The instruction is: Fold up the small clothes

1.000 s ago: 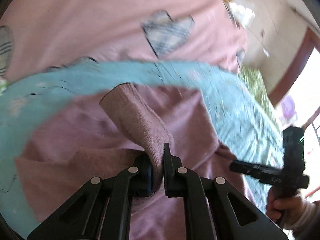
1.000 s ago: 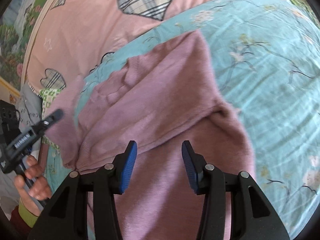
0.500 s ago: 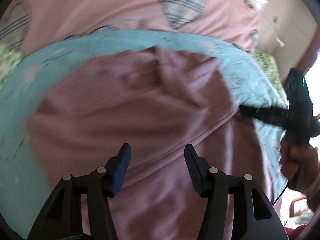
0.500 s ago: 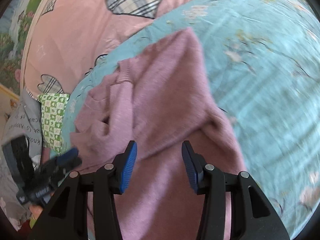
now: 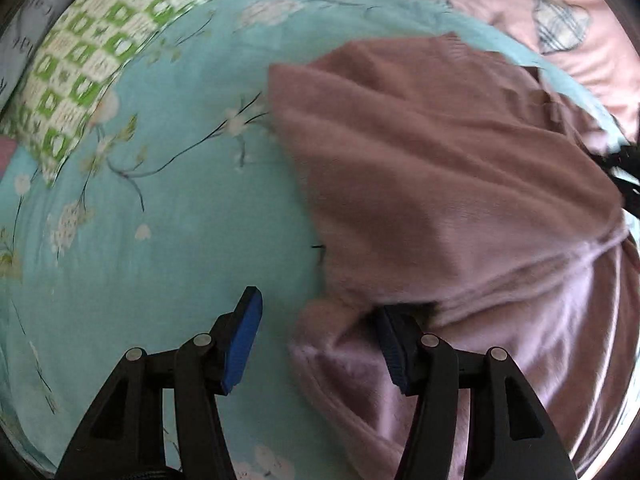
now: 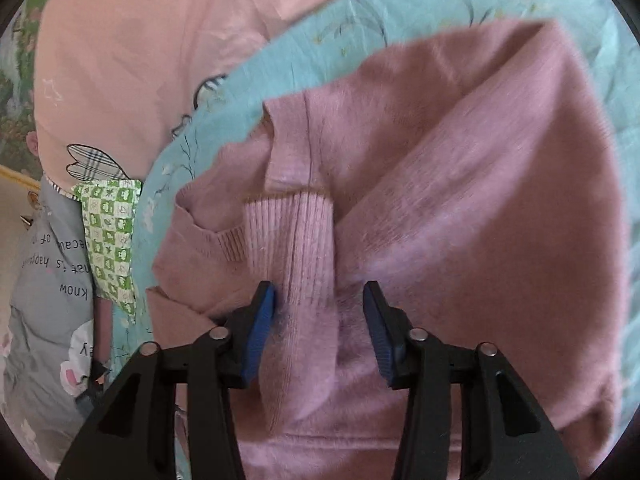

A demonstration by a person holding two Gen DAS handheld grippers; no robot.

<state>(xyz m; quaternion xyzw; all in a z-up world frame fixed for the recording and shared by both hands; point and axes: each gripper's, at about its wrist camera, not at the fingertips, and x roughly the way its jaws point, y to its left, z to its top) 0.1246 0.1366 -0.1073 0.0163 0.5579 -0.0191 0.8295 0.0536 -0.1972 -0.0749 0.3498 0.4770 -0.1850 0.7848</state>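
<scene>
A small mauve knit sweater (image 5: pixel 440 184) lies partly folded on a turquoise floral sheet (image 5: pixel 168 208). My left gripper (image 5: pixel 316 336) is open at the sweater's left lower edge; its right finger touches or slips under a fold, its left finger is over bare sheet. In the right wrist view the sweater (image 6: pixel 460 200) fills the frame, with a ribbed cuff (image 6: pixel 296 248) lying between the open fingers of my right gripper (image 6: pixel 318 320). Neither gripper holds anything. The right gripper's dark tip (image 5: pixel 624 168) shows at the right edge of the left wrist view.
A green-and-white checked cloth (image 5: pixel 92 52) lies at the sheet's far left, also in the right wrist view (image 6: pixel 112 240). A pink blanket with plaid hearts (image 6: pixel 140 60) lies beyond the sheet. Grey printed fabric (image 6: pixel 44 300) is at the left.
My left gripper let go of the sleeve it pinched a second ago, opened and moved to the sweater's left edge. My right gripper moved in over the ribbed cuff, still open.
</scene>
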